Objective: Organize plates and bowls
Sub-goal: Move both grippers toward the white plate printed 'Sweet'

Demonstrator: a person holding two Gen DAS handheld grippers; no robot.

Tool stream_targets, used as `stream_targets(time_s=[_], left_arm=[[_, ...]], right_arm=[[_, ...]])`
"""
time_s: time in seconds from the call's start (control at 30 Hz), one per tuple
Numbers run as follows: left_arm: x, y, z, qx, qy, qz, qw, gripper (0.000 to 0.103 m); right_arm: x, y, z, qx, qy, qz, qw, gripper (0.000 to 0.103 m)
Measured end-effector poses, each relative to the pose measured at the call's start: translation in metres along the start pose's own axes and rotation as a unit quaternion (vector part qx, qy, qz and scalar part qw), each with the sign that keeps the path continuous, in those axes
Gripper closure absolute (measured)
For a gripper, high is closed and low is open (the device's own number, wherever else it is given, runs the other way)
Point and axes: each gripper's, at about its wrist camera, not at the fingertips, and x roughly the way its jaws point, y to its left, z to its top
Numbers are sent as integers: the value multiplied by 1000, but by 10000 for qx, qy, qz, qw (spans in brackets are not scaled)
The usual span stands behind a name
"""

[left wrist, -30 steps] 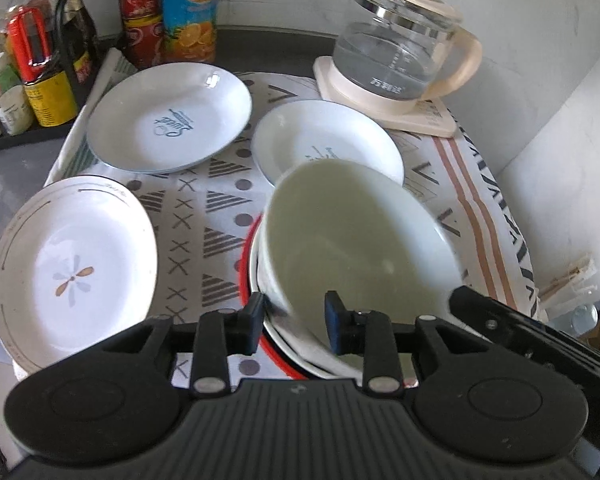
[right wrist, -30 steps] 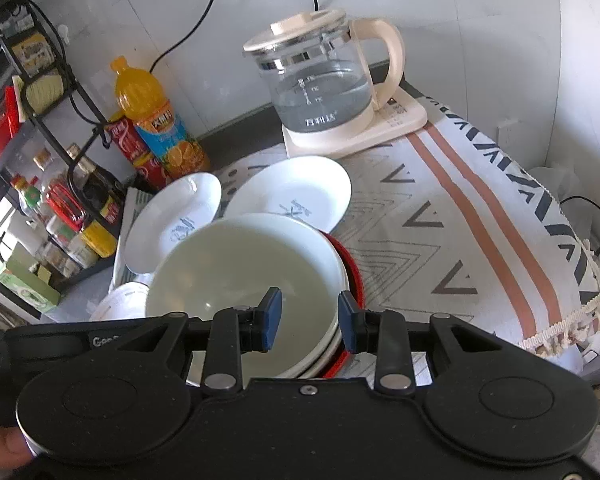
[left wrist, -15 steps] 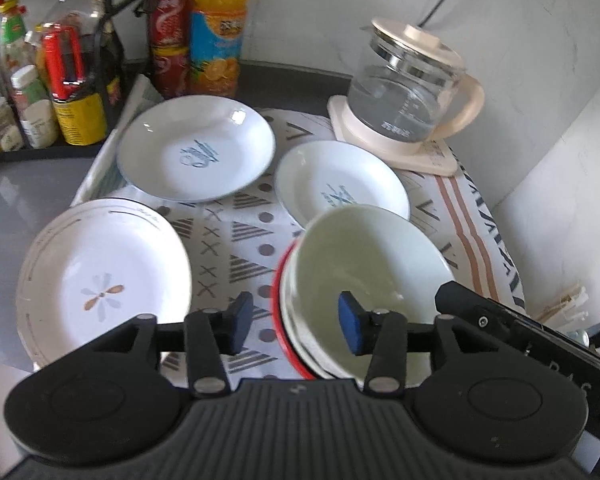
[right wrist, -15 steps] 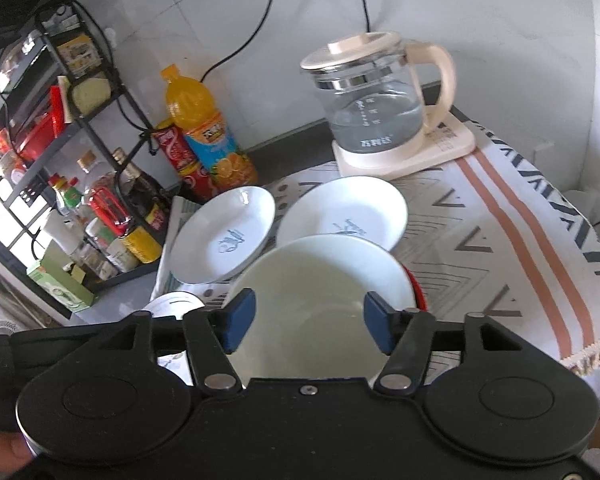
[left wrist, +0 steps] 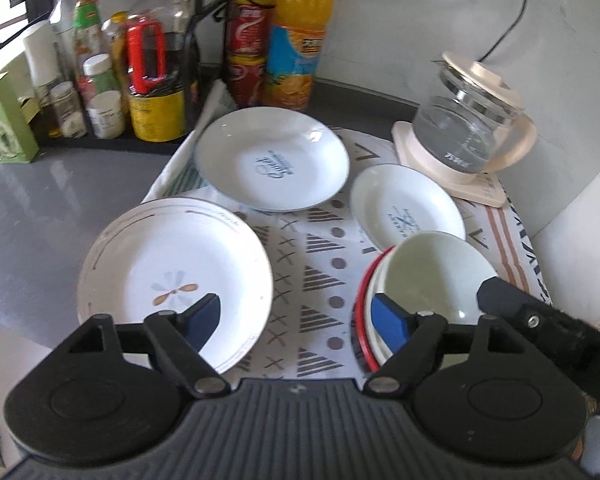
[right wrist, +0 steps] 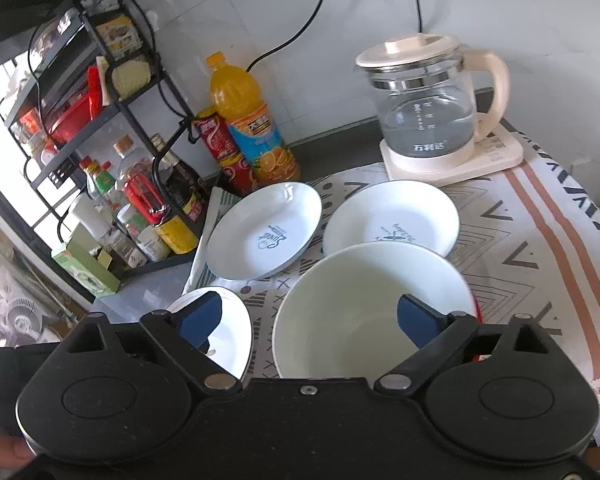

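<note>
Resting on a stack of white plates with a red-rimmed plate [left wrist: 359,312] at the bottom, a plain white ceramic bowl [right wrist: 372,308] is seen on the patterned cloth covering the worktop [left wrist: 320,280]. Both the left tongs [left wrist: 300,316] and the right tongs [right wrist: 312,318] are spread wide, gripping nothing. A flower-printed white plate [left wrist: 176,276] lies to the left, with two blue-lettered white plates [left wrist: 272,164] [left wrist: 406,208] behind.

Left tool [left wrist: 296,314] and right tool [right wrist: 310,320] both hover with jaws spread wide, gripping nothing.
</note>
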Motion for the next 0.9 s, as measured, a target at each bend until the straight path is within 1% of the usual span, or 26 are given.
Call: stream_targets(time_s=[0.1, 0.37, 0.63, 0.9], left_arm=[[0, 12, -1, -103, 47, 70, 9999, 21], [-3, 44, 5, -369, 1, 228, 9991, 21], [-5, 78, 15, -521, -40, 373, 9979, 21], [0, 104, 30, -567, 14, 360, 9977, 21]], right_arm=[[5, 9, 1, -98, 36, 36, 9999, 4], [21, 44, 2, -369, 177, 225, 9989, 0], [41, 74, 2, -483, 331, 322, 9978, 0], [65, 96, 7, -422, 457, 269, 9977, 0]])
